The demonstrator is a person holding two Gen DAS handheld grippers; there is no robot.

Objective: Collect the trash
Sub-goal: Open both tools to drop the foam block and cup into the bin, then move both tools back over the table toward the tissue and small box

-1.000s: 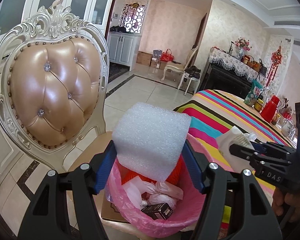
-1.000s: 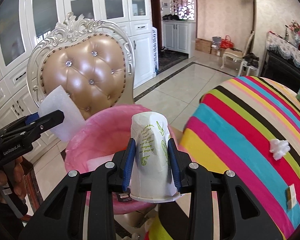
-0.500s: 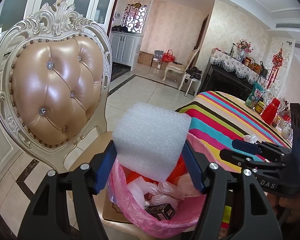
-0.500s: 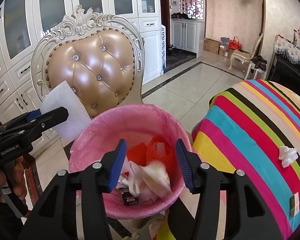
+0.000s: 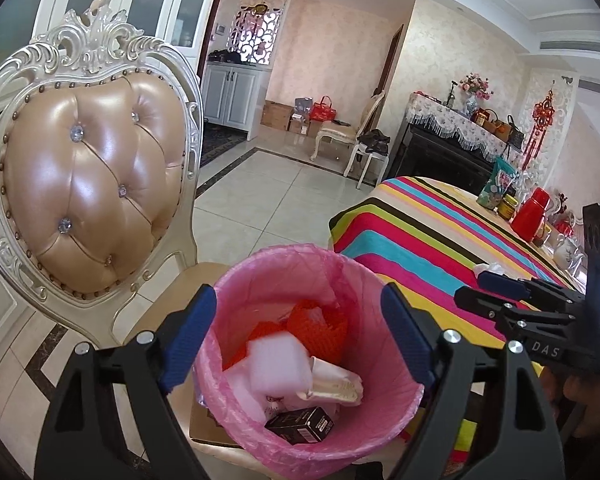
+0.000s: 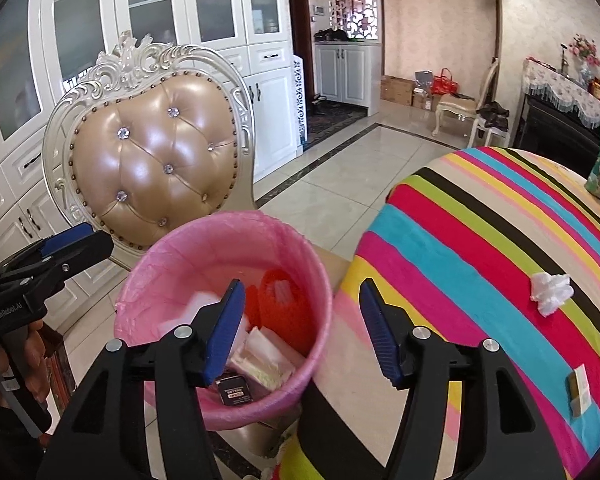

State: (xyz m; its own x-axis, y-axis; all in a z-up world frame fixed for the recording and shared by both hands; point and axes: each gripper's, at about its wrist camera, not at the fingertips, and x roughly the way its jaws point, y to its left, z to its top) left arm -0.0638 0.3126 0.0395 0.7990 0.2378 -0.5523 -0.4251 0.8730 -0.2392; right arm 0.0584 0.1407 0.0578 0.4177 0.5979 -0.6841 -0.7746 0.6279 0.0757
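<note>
Trash bin (image 5: pixel 384 412) below both tools; left tool (image 5: pixel 300 340), right tool (image 6: pixel 300 332) spread wide, empty.

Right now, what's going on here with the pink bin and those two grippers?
A person is collecting trash with a handheld gripper in each hand. Both the left gripper and the right gripper hover over the pink-lined bin with jaws open and empty. The bin already holds a white foam block, a paper cup, a small black box and orange netting. A crumpled tissue and a small wrapper lie on the striped tablecloth.
</note>
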